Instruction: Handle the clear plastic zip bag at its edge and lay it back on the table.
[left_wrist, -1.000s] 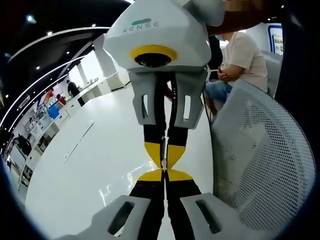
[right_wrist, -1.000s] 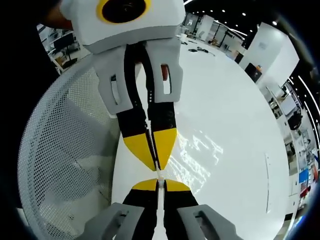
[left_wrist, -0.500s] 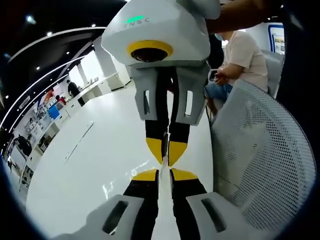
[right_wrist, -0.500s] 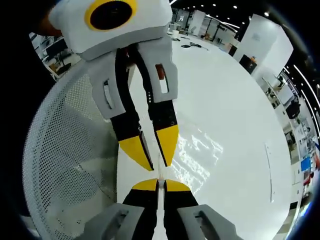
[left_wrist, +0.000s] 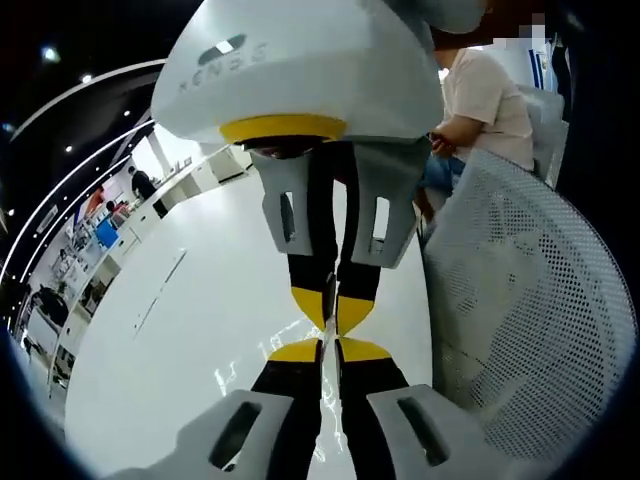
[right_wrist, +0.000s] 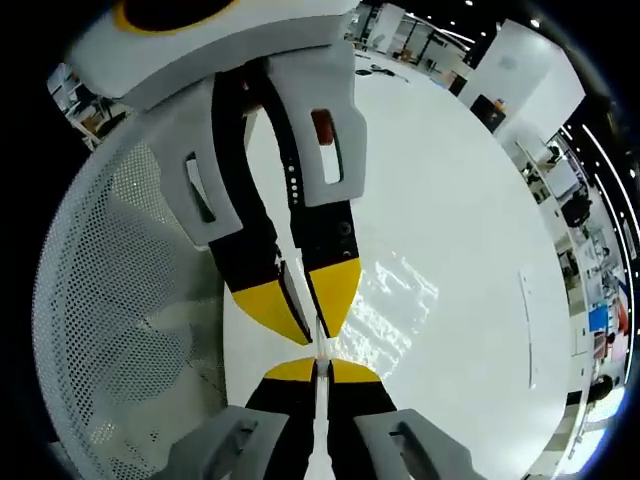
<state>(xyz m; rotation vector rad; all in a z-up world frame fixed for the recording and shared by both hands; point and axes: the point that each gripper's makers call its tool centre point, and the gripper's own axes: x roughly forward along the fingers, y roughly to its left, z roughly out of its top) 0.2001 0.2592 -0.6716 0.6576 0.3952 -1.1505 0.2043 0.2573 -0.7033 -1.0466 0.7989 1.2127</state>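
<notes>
**Both tools meet at the bag's edge**

Your right tool (right_wrist: 316, 362) is clamped on the clear zip bag's edge (right_wrist: 390, 310). Your left tool (left_wrist: 329, 349) stands slightly parted, tip to tip with it. Beyond lies the white surface (right_wrist: 450, 200); beside it, a mesh chair (left_wrist: 520, 300).
</notes>
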